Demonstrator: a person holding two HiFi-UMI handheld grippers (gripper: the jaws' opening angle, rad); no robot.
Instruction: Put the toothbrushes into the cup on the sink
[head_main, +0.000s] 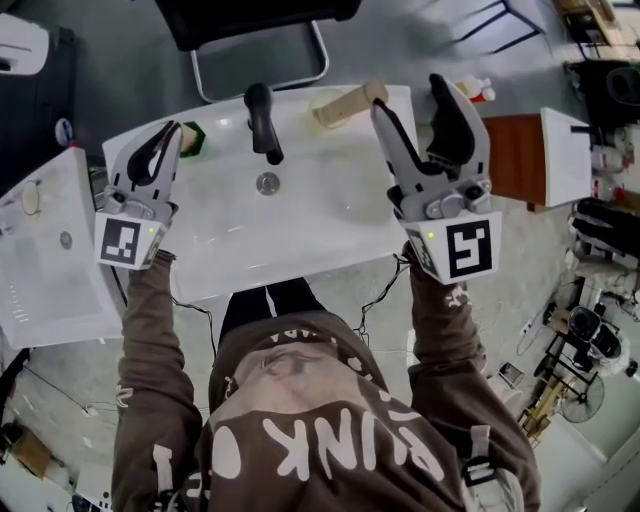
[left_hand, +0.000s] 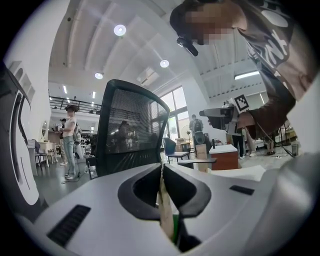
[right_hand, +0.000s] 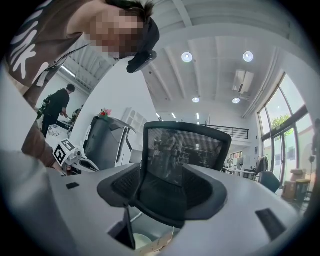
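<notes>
Carrying step, I'd say: the left hand-held gripper (head_main: 168, 135) is clamping its jaws on a thin tan-and-green toothbrush (left_hand: 166, 210) over the back left corner of the sink (head_main: 320, 220). The right hand-held gripper (head_main: 412, 95) is hanging with jaws spread apart, gripping nothing, just beside a tan thing right of the faucet (head_main: 262, 120), probably the cup (head_main: 345, 105). Next the brush is needing a trip across and an end-first drop in. The jaws are hiding most of it, and I can't tell if the cup's upright.
</notes>
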